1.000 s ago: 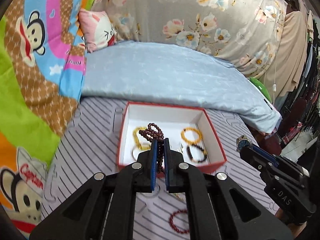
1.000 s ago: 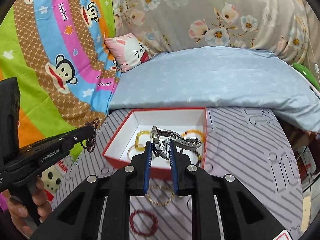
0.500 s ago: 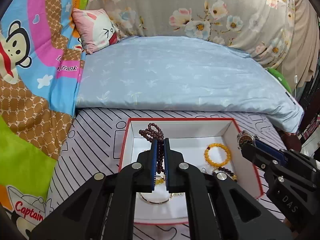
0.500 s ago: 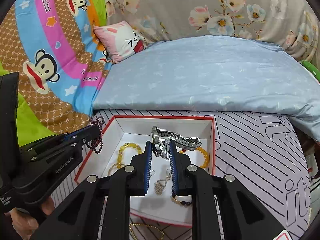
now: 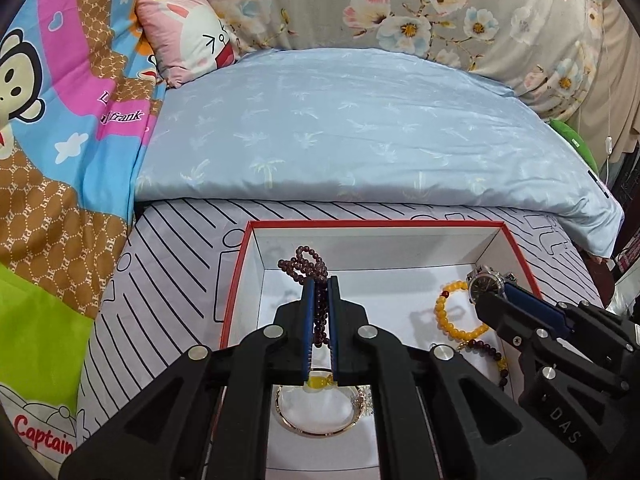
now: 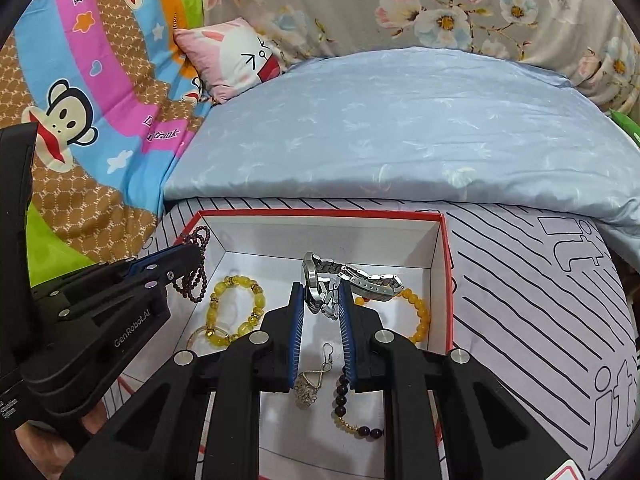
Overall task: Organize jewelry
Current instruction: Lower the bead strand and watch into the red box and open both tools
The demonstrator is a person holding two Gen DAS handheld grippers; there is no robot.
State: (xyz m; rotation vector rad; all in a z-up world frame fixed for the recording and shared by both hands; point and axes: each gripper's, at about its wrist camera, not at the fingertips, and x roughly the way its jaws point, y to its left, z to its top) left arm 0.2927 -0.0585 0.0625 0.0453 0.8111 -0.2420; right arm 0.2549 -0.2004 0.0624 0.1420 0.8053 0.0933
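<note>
Dark-red bead strand [image 5: 316,280] pinched in left tool [image 5: 320,300], steel watch [image 6: 344,280] clamped in right tool [image 6: 320,308]; both hang over red box [image 6: 447,280], likely for release inside.

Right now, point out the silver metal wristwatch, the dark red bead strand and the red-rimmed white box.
silver metal wristwatch [image 6: 370,280]: right wrist view, bracelet links.
dark red bead strand [image 5: 306,262]: left wrist view, top loop.
red-rimmed white box [image 6: 320,213]: right wrist view, far rim.
</note>
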